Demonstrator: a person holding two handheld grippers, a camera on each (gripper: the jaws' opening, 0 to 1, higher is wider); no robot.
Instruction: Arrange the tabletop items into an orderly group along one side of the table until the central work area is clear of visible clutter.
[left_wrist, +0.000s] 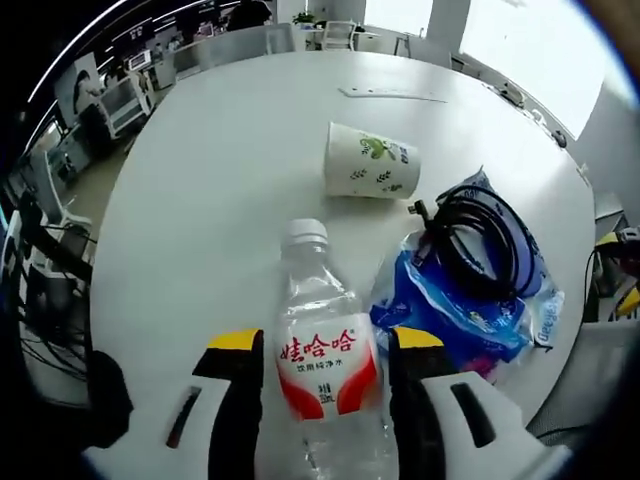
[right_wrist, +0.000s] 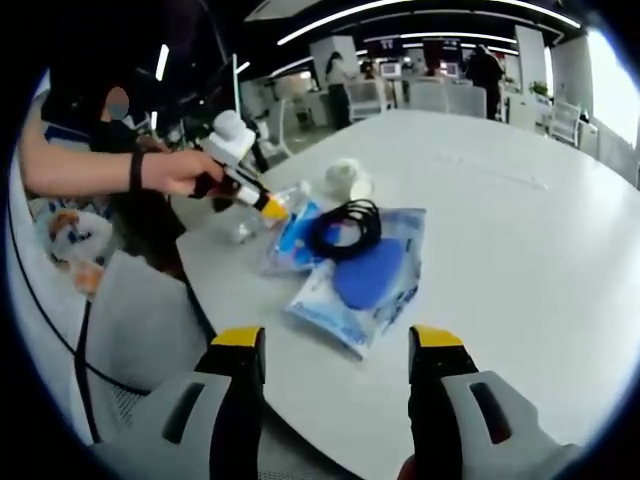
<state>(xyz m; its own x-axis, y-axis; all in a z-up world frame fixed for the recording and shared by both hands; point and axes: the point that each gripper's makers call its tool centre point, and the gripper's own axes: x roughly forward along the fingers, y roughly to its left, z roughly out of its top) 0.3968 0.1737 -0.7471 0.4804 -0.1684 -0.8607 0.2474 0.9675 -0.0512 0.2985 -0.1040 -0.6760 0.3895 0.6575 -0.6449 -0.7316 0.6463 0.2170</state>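
A clear water bottle (left_wrist: 322, 360) with a white cap and a red label lies between my left gripper's (left_wrist: 327, 340) yellow-tipped jaws, which press on both its sides. Beyond it a white paper cup (left_wrist: 370, 162) with a green leaf print lies on its side. To the right, a coiled black cable (left_wrist: 482, 238) rests on a blue plastic bag (left_wrist: 470, 310). In the right gripper view, a hand (right_wrist: 180, 170) holds the left gripper (right_wrist: 270, 206) by the bottle (right_wrist: 245, 225), with the cup (right_wrist: 347, 180), cable (right_wrist: 343, 228) and bag (right_wrist: 365, 272) close by. My right gripper (right_wrist: 337, 350) hangs open over the table's near edge.
The round white table (left_wrist: 220, 150) stretches bare beyond the cup, with a thin flat strip (left_wrist: 390, 95) near its far side. A grey chair (right_wrist: 130, 320) stands by the table's edge below the hand. Office chairs and desks (left_wrist: 130, 95) surround the table.
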